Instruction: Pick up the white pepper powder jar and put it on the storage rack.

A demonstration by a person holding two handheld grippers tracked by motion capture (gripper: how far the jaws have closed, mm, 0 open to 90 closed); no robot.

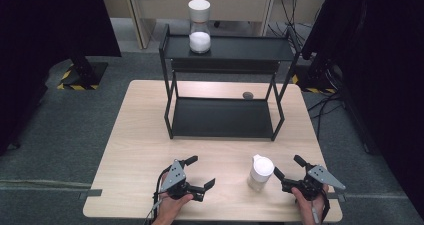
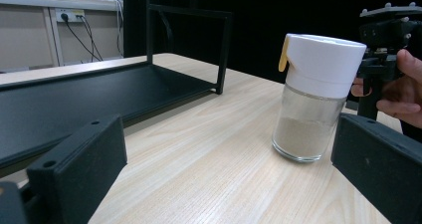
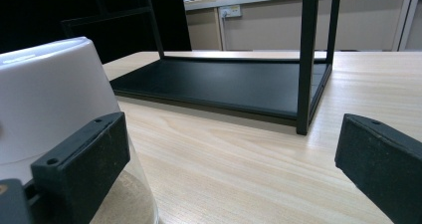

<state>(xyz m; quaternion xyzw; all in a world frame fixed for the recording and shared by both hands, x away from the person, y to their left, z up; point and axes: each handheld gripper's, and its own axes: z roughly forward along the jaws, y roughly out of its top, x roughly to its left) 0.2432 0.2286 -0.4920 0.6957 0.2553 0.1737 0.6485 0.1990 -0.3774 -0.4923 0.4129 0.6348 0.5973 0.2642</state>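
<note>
Approach is judged under way: spice jar (image 1: 260, 172) stands ungrasped between spread right gripper (image 1: 289, 172) and spread left gripper (image 1: 202, 171); closing needed.

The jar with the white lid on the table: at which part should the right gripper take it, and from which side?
Probably grip the white lid of the jar, coming level from the jar's right, where the open right gripper already waits. The jar stands upright, the lid is wide and straight-sided, and the table around it is free. The left gripper is open too.
</note>
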